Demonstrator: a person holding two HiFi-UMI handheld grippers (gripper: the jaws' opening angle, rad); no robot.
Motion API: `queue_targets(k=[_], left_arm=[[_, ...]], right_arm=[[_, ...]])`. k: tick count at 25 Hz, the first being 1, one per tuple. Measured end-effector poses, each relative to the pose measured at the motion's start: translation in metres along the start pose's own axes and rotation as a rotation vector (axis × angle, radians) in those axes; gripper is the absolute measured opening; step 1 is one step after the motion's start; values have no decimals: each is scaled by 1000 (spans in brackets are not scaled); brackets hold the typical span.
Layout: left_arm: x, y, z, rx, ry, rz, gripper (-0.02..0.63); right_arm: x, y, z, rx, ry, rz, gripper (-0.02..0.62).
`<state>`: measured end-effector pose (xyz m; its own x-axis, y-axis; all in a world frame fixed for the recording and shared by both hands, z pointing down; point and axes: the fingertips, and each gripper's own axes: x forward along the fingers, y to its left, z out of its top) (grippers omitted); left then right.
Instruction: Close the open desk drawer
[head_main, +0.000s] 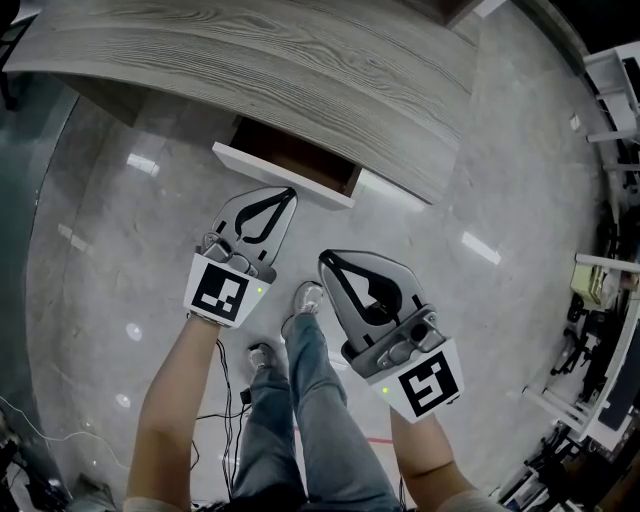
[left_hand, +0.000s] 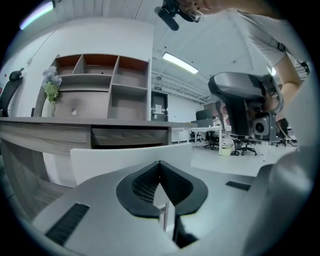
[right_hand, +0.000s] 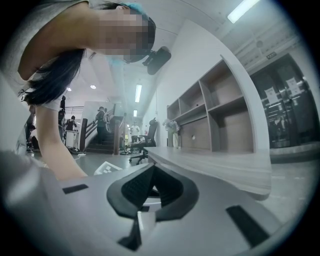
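Approach was judged to be the step in hand. The drawer (head_main: 283, 174) was seen pulled out from under the bench (head_main: 300, 60) in the upper middle of the frame, its white front turned toward the lower edge. The left gripper (head_main: 289, 193) was held just before that front, its fingers (left_hand: 142, 187) pressed together on nothing; contact could not be confirmed, perhaps a sliver short. The right gripper (head_main: 326, 259), lower right of centre, was likewise closed and empty. A straight push on that front was called for next.
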<state>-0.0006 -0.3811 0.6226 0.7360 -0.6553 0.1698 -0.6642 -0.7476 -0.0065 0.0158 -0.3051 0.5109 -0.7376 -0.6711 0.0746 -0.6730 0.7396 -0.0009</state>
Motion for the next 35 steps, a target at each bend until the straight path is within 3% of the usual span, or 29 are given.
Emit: queue_targets(k=[9,35], left_arm=[[11,1,0,27,-5,-13,9],[44,29,8,-2,-5,50,9]], right_arm=[[-2,-10,-5,9,9,-7,8],[-9,-38,-3,7,8,-31,8]])
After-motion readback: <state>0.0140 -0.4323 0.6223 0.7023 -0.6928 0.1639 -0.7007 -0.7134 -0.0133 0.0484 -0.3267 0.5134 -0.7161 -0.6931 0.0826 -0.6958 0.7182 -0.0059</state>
